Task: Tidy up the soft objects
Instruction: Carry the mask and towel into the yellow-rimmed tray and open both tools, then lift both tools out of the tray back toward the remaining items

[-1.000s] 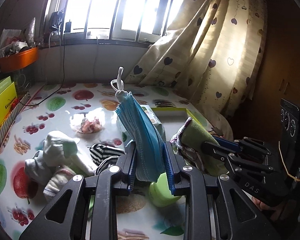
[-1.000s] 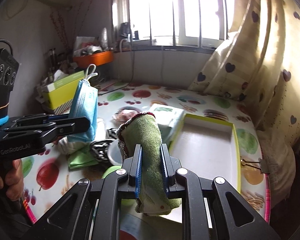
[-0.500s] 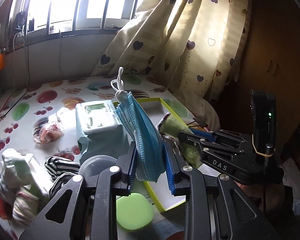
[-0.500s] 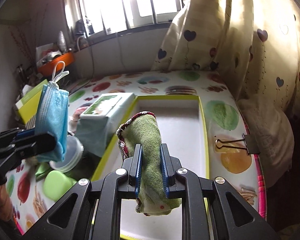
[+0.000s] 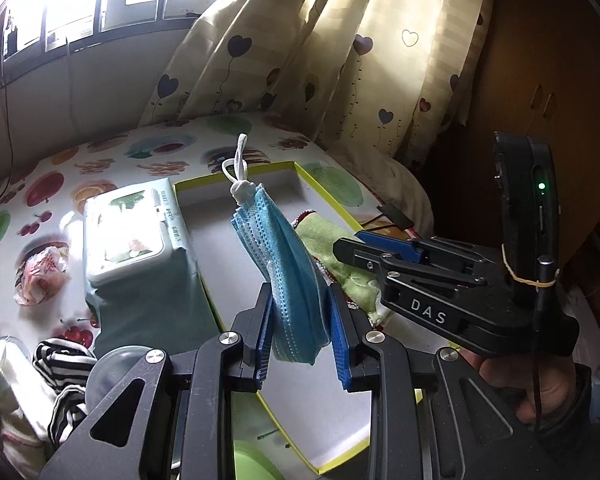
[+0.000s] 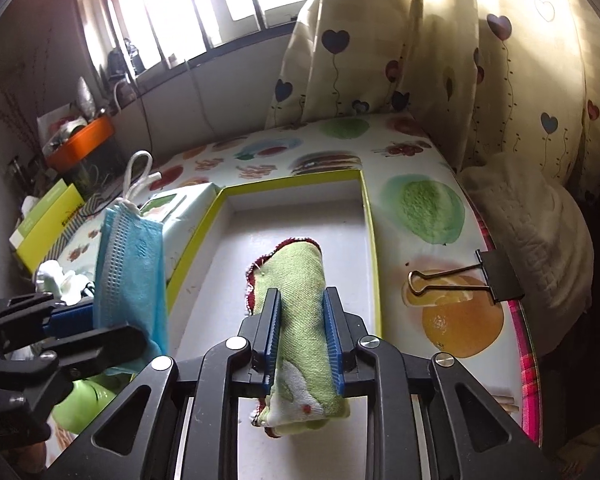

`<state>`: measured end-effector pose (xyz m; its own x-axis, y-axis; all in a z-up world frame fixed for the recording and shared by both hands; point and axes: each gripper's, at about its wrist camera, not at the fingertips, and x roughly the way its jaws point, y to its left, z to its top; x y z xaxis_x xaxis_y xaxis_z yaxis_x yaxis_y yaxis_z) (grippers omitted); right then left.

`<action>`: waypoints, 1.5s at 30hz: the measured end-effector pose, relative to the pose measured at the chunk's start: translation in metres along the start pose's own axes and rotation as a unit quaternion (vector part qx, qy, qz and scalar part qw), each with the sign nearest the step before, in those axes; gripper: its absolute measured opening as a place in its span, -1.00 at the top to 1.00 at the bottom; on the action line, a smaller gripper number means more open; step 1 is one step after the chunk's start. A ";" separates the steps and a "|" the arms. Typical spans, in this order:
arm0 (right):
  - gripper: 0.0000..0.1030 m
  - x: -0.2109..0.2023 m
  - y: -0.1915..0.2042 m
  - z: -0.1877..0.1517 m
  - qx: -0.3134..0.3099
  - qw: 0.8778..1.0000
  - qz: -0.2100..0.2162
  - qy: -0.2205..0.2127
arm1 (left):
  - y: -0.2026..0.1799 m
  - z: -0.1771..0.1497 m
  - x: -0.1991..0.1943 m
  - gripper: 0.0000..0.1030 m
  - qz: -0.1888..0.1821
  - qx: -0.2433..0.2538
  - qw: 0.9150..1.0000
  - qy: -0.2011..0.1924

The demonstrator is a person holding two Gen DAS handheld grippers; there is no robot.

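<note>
Left tool [image 5: 300,336]: clenched on a folded blue face mask [image 5: 288,272], which stands up between the blue pads with its white ear loops [image 5: 238,168] knotted at the top. Mask and tool hang above the near left part of the yellow-rimmed tray [image 5: 328,184].

Right tool [image 6: 302,344]: jaws have just been opening a little; a rolled green cloth with red stitched edge [image 6: 296,300] sits between the pads, which touch both its sides. Far end of the cloth points ahead of the tool over the grey tray floor [image 6: 300,216]; whether it rests on the floor cannot be told.

Just left of the right tool: the left tool with the mask. Right of it, on the fruit-print counter [image 6: 420,204]: a black binder clip [image 6: 496,280], outside the tray.

Left of the left tool: a wet-wipes pack [image 5: 128,232] against the tray's wall; nearer, a striped sock [image 5: 64,364] and pale socks [image 5: 8,396].
</note>
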<state>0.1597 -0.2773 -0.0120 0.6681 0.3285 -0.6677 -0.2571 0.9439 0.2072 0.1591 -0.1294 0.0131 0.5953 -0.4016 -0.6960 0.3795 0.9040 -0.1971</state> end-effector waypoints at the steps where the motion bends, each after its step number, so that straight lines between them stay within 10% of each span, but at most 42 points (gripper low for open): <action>1: 0.51 -0.001 -0.002 0.000 0.003 1.000 -0.003 -0.001 | 0.001 0.001 0.004 0.48 -0.002 0.000 1.000 0.004; 19: 0.13 -0.021 0.000 0.001 -0.003 1.000 -0.015 -0.026 | 0.009 0.005 0.022 0.12 -0.009 -0.023 0.999 0.020; 45: -0.14 -0.100 0.073 -0.041 -0.080 0.995 0.026 -0.052 | 0.008 -0.046 -0.088 0.12 0.057 -0.038 0.996 -0.063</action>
<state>0.0454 -0.2428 0.0406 0.7170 0.3871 -0.5797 -0.3965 0.9105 0.1176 0.0773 -0.0797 0.0411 0.7172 -0.3070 -0.6256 0.2527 0.9512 -0.1770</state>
